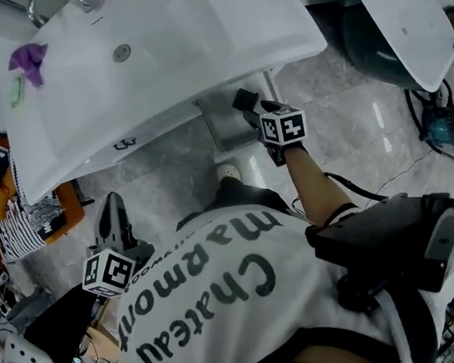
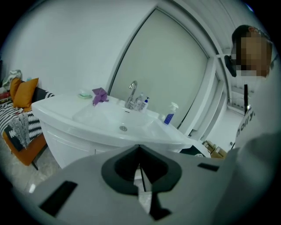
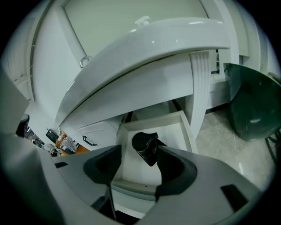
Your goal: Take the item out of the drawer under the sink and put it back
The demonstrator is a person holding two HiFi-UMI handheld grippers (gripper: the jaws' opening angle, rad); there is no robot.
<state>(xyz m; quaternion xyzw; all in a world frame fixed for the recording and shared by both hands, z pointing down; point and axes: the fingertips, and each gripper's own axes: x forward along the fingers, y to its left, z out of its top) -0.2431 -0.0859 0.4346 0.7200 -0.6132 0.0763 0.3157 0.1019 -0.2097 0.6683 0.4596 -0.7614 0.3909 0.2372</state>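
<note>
On my feed the white drawer (image 3: 186, 129) stands pulled out under the washbasin (image 1: 198, 52), at centre frame, and a black item (image 3: 147, 148) lies on its bottom. On the basin's rim, upper left in the head view, I see a purple cloth (image 1: 28, 58) just beside a green dish (image 1: 16, 90). The pale marbled floor (image 1: 350, 137) carries a dark green container (image 3: 252, 105) at the right.

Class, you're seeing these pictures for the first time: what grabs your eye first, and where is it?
The big white sink fills the top of the head view, a purple cloth at its left end. Beneath it a drawer stands open with a black item inside, the right gripper open over it.
</note>
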